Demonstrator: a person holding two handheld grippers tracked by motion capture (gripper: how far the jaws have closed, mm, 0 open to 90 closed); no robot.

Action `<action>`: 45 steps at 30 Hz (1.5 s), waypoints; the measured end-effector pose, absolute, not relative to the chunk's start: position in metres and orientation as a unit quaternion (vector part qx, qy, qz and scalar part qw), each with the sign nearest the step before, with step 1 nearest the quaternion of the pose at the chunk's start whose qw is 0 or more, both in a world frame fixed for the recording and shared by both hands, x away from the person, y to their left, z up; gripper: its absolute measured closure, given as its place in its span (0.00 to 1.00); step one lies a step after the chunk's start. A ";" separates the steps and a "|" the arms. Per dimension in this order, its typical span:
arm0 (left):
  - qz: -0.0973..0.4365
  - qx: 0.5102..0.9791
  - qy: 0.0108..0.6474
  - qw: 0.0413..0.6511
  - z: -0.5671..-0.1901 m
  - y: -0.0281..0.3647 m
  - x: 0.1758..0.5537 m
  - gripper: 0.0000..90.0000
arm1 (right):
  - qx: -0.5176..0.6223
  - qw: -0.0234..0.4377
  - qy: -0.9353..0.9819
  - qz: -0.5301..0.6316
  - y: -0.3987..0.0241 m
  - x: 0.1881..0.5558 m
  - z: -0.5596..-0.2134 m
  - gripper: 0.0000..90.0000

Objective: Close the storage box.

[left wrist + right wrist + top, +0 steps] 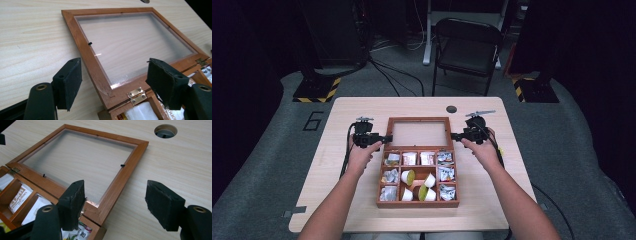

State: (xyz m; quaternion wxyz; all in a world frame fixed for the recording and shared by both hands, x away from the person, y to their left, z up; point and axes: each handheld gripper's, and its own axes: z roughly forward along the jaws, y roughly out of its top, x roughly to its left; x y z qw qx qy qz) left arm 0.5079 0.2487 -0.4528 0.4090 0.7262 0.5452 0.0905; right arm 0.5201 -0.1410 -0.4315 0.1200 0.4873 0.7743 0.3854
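Observation:
A wooden compartment box (418,202) sits mid-table with its glazed lid (419,119) swung back flat on the tabletop. Sachets (409,158) and small white cups (408,176) fill the compartments. My left gripper (384,138) is at the lid's left rail near the hinge. In the left gripper view its jaws (113,68) stand apart, straddling that rail (86,53) just above a brass hinge (137,94), with the pads off the wood. My right gripper (454,135) is at the lid's right side. Its jaws (115,188) stand wide around the right rail (126,172), one over the pane and one over the table.
The light wood table (357,107) has a round cable hole (451,109) just behind the lid's right corner, also seen as the hole (165,131) in the right gripper view. A black folding chair (467,47) stands beyond the table's far edge. Cables run across the floor.

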 end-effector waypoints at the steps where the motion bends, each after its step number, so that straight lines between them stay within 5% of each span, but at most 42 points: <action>1: 0.092 0.730 0.543 0.405 -0.453 0.248 0.509 0.31 | 0.489 0.118 0.774 0.384 -0.140 0.520 -0.433 0.34; 12: 0.089 0.738 0.535 0.401 -0.449 0.239 0.516 0.35 | 0.482 0.131 0.784 0.368 -0.127 0.521 -0.440 0.34; 45: 0.056 0.726 0.571 0.379 -0.473 0.240 0.530 0.35 | 0.512 0.071 0.780 0.353 -0.116 0.537 -0.465 0.37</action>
